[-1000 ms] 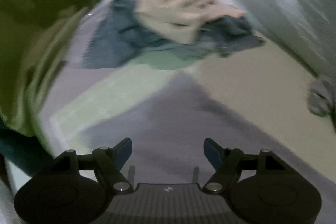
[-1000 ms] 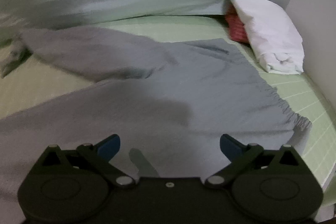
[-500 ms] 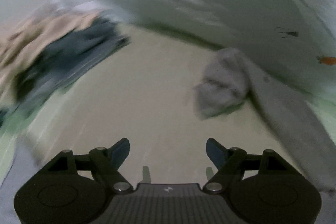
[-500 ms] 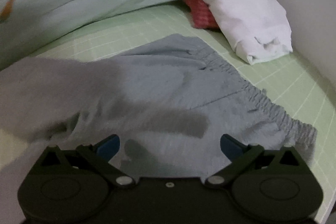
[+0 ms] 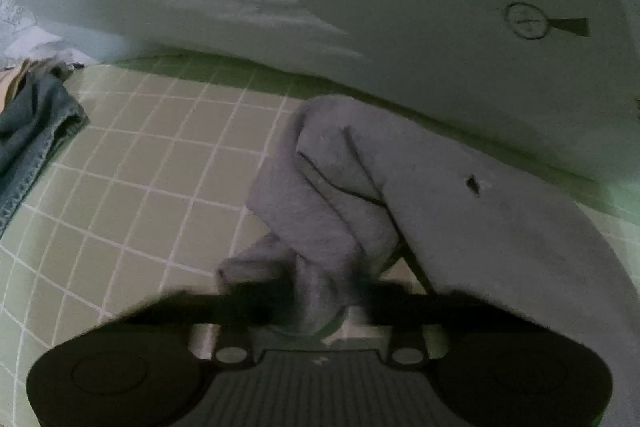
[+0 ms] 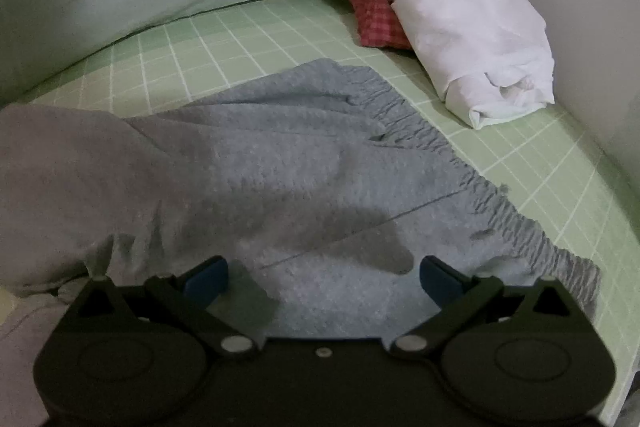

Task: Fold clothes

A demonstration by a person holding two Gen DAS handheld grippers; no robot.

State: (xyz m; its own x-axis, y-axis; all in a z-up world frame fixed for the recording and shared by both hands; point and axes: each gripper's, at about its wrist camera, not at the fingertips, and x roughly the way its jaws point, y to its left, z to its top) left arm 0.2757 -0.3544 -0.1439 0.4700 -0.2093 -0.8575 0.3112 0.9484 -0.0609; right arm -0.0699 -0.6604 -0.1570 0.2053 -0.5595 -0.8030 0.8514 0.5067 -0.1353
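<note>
left gripper [image 5: 320,301] fingers clenched on bunched leg end of grey sweatpants [image 5: 460,211] | right gripper [image 6: 323,273] fingers released above sweatpants' waist | sweatpants spread on green checked bed sheet [image 6: 532,179] | far right: white pillow [image 6: 452,15]

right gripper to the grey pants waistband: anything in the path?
Nothing visible. The right gripper hangs open directly over the grey pants, bare fabric between its fingers. The white pillow and red checked cloth lie beyond the waistband.

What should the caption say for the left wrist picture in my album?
Left gripper pinching the grey pants on the green checked sheet.
</note>
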